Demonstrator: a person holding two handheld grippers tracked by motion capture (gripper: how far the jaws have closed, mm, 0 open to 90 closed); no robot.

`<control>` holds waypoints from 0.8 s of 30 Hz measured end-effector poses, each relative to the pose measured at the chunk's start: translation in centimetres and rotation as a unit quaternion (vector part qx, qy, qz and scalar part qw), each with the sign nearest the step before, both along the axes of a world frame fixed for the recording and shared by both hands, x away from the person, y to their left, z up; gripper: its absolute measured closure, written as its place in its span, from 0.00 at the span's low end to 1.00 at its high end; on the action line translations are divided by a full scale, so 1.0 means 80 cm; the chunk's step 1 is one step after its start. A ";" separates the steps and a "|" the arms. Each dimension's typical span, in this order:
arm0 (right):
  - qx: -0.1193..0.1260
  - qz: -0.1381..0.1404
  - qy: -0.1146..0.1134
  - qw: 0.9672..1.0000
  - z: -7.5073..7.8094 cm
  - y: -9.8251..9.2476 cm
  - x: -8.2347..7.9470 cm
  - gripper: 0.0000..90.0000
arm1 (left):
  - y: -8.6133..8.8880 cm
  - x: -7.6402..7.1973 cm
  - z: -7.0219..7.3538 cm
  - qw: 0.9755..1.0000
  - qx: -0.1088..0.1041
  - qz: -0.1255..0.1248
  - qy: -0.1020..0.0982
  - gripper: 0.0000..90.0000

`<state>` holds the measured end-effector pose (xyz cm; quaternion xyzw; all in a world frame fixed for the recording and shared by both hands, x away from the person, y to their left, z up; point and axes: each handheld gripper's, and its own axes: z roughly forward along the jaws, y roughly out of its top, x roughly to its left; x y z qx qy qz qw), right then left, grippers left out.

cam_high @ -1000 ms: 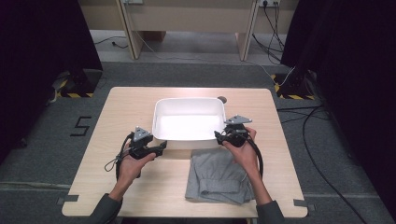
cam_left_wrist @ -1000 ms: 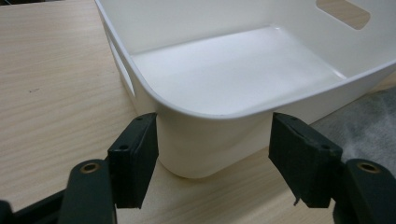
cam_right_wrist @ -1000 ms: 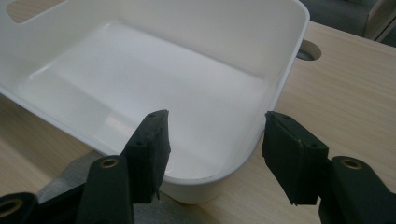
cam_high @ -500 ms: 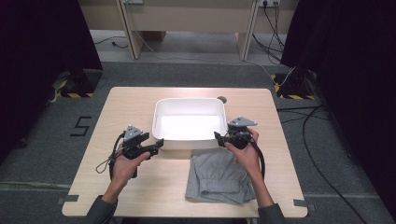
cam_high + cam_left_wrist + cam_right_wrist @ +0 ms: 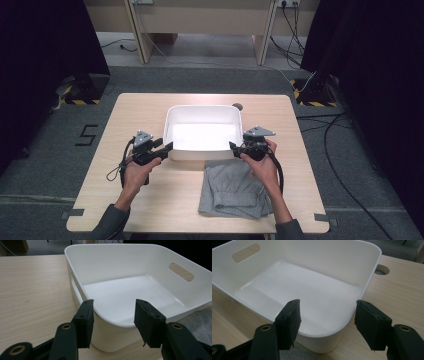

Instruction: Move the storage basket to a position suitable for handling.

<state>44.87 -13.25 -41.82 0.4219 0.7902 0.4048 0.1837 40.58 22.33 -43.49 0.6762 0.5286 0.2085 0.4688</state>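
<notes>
A white plastic tub (image 5: 202, 107) with handle slots stands in the middle of the wooden table. A folded grey garment (image 5: 232, 192) lies in front of it, toward the right. My left gripper (image 5: 167, 147) is at the tub's near-left corner. In the left gripper view its jaws (image 5: 113, 315) straddle the corner rim of the tub (image 5: 120, 267); they have just been closing, with a gap still showing. My right gripper (image 5: 232, 146) is at the near-right corner. Its jaws (image 5: 328, 317) have also just been closing around that corner of the tub (image 5: 312, 255), without pressing on it.
A round cable hole (image 5: 237, 106) sits in the tabletop just behind the tub's far-right corner. Bare wood lies left of the tub (image 5: 130, 120). Cables run over the floor at the right, and dark curtains flank the table.
The left gripper has shifted slightly at the tub's near-left corner. The right hand, the tub and the garment have stayed where they were.
</notes>
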 end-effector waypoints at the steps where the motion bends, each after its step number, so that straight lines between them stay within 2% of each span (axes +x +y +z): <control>1: 0.001 -0.002 0.000 1.000 0.000 0.000 0.000 0.42 | 0.000 0.002 0.000 1.000 -0.003 0.003 0.001 0.57; 3: 0.002 -0.002 0.001 1.000 0.000 0.000 0.000 0.41 | 0.000 0.005 0.000 1.000 0.001 0.003 0.000 0.57; 5: 0.007 -0.002 0.002 1.000 -0.001 0.000 0.001 0.41 | 0.000 0.006 0.000 1.000 -0.008 0.004 0.004 0.56; 7: 0.014 -0.001 0.001 1.000 -0.002 -0.002 0.000 0.39 | -0.001 0.004 0.002 1.000 -0.019 0.003 0.009 0.49; 9: 0.011 -0.005 -0.006 1.000 0.000 -0.006 -0.002 0.31 | -0.001 -0.002 0.005 1.000 -0.023 0.012 0.003 0.36; 12: 0.008 -0.015 -0.022 1.000 0.003 -0.018 -0.010 0.31 | 0.001 -0.019 0.008 0.999 -0.038 0.002 0.002 0.29; 14: 0.009 -0.014 -0.021 1.000 0.005 -0.027 -0.017 0.31 | 0.002 -0.033 0.009 0.999 -0.039 -0.011 0.002 0.28; 17: 0.012 -0.018 -0.027 0.999 0.010 -0.039 -0.026 0.31 | 0.002 -0.052 0.009 0.998 -0.047 -0.028 0.014 0.26; 24: -0.006 -0.015 -0.017 1.000 0.001 -0.060 -0.044 0.30 | -0.010 -0.084 -0.005 0.997 -0.028 -0.060 0.030 0.23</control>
